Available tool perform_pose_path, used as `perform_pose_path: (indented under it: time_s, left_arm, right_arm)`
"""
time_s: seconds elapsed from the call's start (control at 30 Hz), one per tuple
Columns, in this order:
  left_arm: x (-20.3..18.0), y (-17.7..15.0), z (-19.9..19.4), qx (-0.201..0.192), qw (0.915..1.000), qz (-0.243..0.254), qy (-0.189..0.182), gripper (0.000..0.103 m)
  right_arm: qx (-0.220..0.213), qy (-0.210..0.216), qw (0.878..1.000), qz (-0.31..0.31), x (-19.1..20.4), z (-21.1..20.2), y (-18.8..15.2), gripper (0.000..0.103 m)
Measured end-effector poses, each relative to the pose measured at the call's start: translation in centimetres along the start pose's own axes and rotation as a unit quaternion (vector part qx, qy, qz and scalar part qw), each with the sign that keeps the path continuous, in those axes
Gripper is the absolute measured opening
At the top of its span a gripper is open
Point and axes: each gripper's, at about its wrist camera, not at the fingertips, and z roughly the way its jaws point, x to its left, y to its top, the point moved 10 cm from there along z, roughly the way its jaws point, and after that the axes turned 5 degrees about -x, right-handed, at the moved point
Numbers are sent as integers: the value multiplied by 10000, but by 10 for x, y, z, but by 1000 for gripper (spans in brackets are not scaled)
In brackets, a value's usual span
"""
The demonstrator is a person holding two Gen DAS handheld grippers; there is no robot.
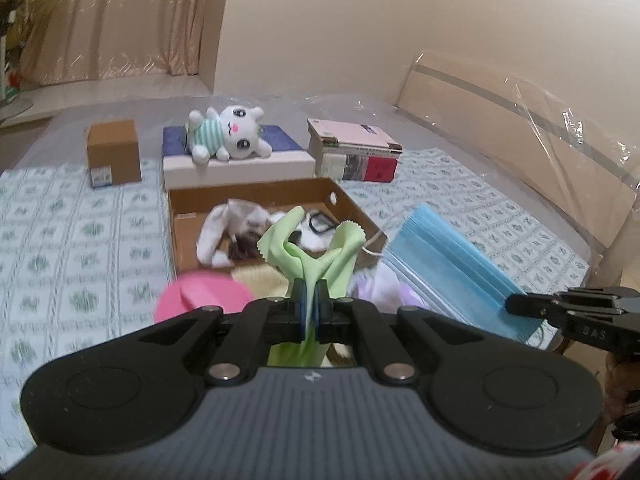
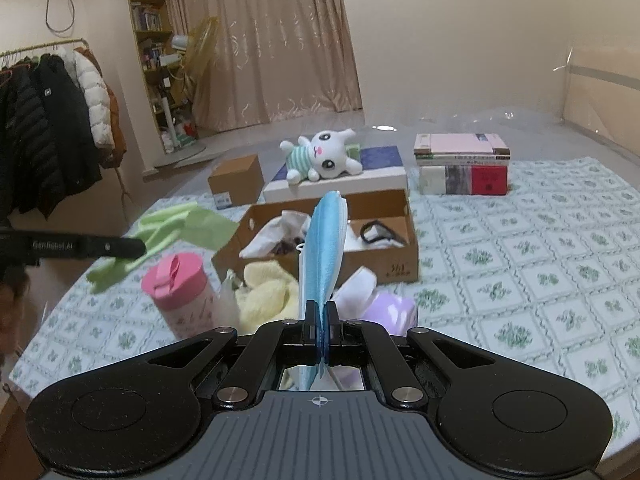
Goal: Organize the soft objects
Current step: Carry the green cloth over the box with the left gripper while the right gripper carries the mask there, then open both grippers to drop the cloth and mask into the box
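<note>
**Both claws loaded above the bed**

My left claw (image 1: 310, 300) is pinched on a thin lime-green cloth (image 1: 316, 248) with a pinked, zigzag edge; it flares up limp and creased out of the pads. My right claw (image 2: 321, 320) is pressed tight on a pleated blue face mask (image 2: 322, 248), which stands on edge above the pads, its white ear loop dangling.

Ahead of both sits the open cardboard box (image 2: 394, 270), shallow, with raw edges and a hand slot, holding crumpled white fabric and a dark looped thing I cannot make out. Crowded against its near wall are a fluffy yellow towel (image 2: 264, 288), a lilac soft item (image 2: 394, 308) and a smooth pink lidded cup (image 2: 180, 292).

Beyond the box, a plush rabbit (image 1: 226, 132) lies on a flat white box. The quilted, green-patterned bed (image 2: 540, 260) is open to the right of the box, up to the plastic-wrapped headboard (image 1: 520, 128).
</note>
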Motion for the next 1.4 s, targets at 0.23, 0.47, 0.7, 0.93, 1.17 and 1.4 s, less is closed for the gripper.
perform_pose_path:
  time_s: [0.23, 0.47, 0.7, 0.93, 1.17, 1.4]
  left_arm:
    - [27, 49, 44, 200, 9992, 307, 163, 3]
    - [52, 72, 88, 464, 9967, 593, 301, 3]
    - [71, 78, 140, 838, 9933, 747, 260, 3]
    - [83, 69, 189, 1167, 9888, 896, 243, 3]
    - [100, 56, 237, 1437, 9841, 987, 339, 3]
    - [110, 37, 275, 1713, 9793, 1036, 285, 3]
  right_arm:
    - [-34, 60, 10000, 51, -15, 27, 30, 1]
    - [32, 58, 10000, 44, -32, 70, 56, 1]
    - [249, 8, 9997, -39, -51, 125, 76, 1]
    - [563, -88, 9981, -226, -67, 189, 88, 1]
    - [886, -237, 9946, -487, -81, 253, 87, 1]
    - [1331, -290, 9866, -900, -80, 313, 72, 1]
